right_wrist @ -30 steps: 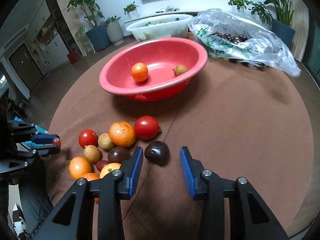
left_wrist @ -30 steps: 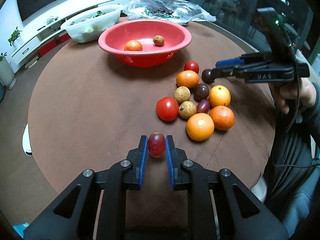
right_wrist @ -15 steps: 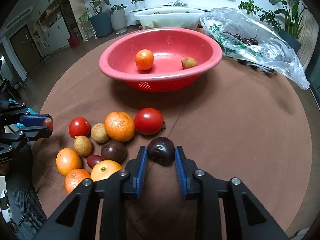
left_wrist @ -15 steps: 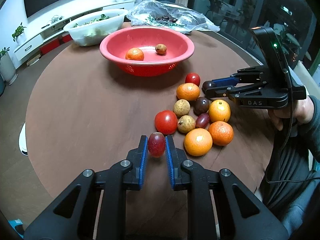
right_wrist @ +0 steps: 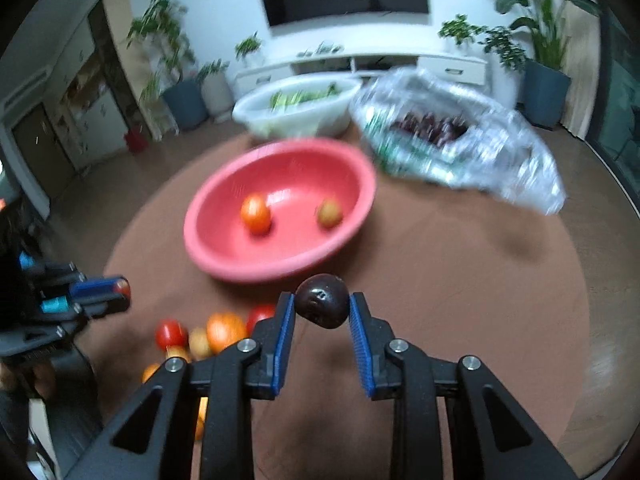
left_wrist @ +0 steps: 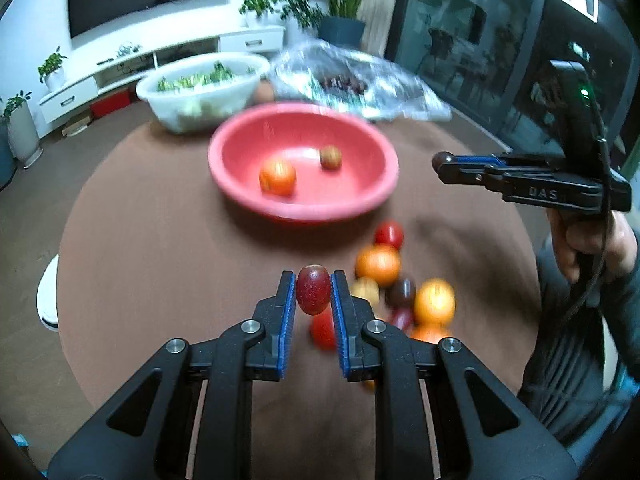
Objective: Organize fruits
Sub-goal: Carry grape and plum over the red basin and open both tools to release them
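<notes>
Left gripper (left_wrist: 313, 292): you are holding it above the near part of the brown round table (left_wrist: 160, 272), its blue pads pressing both sides of a red oval fruit (left_wrist: 313, 289).
Red oval fruit: it is sitting upright at the pad tips, off the table, nearer to you than the red bowl (left_wrist: 303, 164) and just left of the loose fruit pile (left_wrist: 400, 280).
Right gripper (right_wrist: 322, 312): you are holding it raised too, with a dark plum (right_wrist: 322, 301) pinched between its fingertips; the pads are standing wider apart than on the left one.
Dark plum: it is riding at the very tip of the gripper, in front of the bowl's near rim in the right wrist view; in the left wrist view it is showing as a dark ball at the end of that gripper, off to the right of the bowl.
Red bowl: it is holding an orange fruit (left_wrist: 277, 177) on the left and a small brownish fruit (left_wrist: 330, 157) on the right, apart from each other.
Fruit pile: oranges, red tomatoes and dark and tan fruits are lying together on the table, near side of the bowl; blur is making a count unsafe.
Far side: a white tub (right_wrist: 298, 108) with greens and a clear plastic bag (right_wrist: 460, 140), probably of dark cherries, are lying beyond the bowl.
</notes>
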Tool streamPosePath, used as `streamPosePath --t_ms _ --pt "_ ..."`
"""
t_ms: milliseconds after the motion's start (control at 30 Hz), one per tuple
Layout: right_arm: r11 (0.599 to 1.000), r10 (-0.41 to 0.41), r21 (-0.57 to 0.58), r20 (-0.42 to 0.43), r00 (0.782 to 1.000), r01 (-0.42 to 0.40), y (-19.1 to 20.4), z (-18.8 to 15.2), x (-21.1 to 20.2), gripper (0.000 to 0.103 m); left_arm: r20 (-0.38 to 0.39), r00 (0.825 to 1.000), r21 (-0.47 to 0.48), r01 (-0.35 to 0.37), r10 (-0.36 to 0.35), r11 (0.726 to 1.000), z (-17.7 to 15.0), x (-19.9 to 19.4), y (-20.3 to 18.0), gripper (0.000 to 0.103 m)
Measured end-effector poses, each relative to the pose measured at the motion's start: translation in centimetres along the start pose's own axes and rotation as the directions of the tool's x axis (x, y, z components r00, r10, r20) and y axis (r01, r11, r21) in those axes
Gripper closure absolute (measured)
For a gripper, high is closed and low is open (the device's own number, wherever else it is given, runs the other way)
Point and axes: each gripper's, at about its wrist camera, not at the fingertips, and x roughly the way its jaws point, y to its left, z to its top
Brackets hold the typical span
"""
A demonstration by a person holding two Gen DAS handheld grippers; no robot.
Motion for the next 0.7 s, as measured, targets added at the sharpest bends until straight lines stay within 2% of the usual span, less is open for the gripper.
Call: streamPosePath --t_ms 67,167,300,500,700 --pt "1.0 0.003 0.011 0.029 1.0 -0.004 0.0 1.9 -0.5 0.072 0.027 1.0 -0.027 -0.006 0.007 1.0 2.3 0.6 0.4 0.087" --pt "1.0 0.003 -0.028 0.061 0.998 -0.002 1.2 4.9 0.0 0.072 0.025 0.999 -0.083 -0.027 0.029 0.996 5.7 2.6 1.4 0.087" --pt "0.997 0.007 -0.075 0.012 1.0 -0.006 2.6 6.8 3.0 0.072 -0.007 0.997 -0.096 -0.072 0.072 0.993 8.5 5.9 1.9 0.087" --pt "0.99 -0.032 -0.143 -0.098 0.995 0.018 3.4 6.6 8.1 0.072 -0.051 0.994 -0.053 -0.1 0.098 0.994 9.0 9.3 1.2 0.087" --pt "0.984 -0.059 -0.172 -0.138 0.989 0.034 3.2 6.2 10.0 0.072 -0.081 0.991 -0.037 -0.107 0.103 0.994 8.1 11.1 1.0 0.087"
